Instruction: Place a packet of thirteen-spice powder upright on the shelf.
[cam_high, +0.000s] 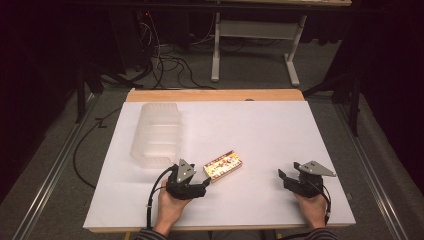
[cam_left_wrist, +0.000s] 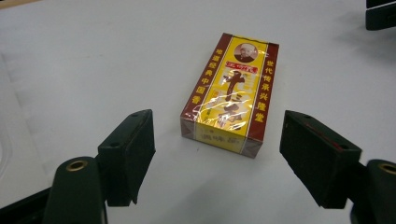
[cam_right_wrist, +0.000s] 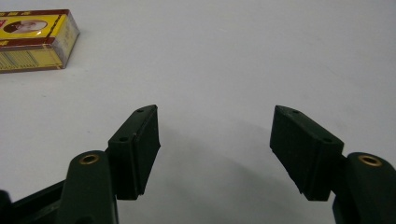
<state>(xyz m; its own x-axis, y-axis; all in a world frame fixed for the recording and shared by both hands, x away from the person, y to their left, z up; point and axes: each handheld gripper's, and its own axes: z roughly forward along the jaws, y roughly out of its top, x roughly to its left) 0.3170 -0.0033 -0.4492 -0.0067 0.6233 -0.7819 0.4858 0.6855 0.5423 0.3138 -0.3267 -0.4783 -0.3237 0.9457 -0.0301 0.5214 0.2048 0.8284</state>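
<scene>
both claws gape released, the left gripper (cam_high: 202, 186) lined up just short of the yellow box (cam_left_wrist: 229, 93) lying flat on the white table (cam_high: 260, 125) near a clear container (cam_high: 155, 132), the right gripper (cam_high: 284, 179) idle well apart, so nothing looks grasped yet.

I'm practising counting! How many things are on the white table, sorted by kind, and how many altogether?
Yellow and red boxes: 1
Clear plastic containers: 1
Black hand-held tools: 2, the left tool and the right tool
Total: 4
</scene>
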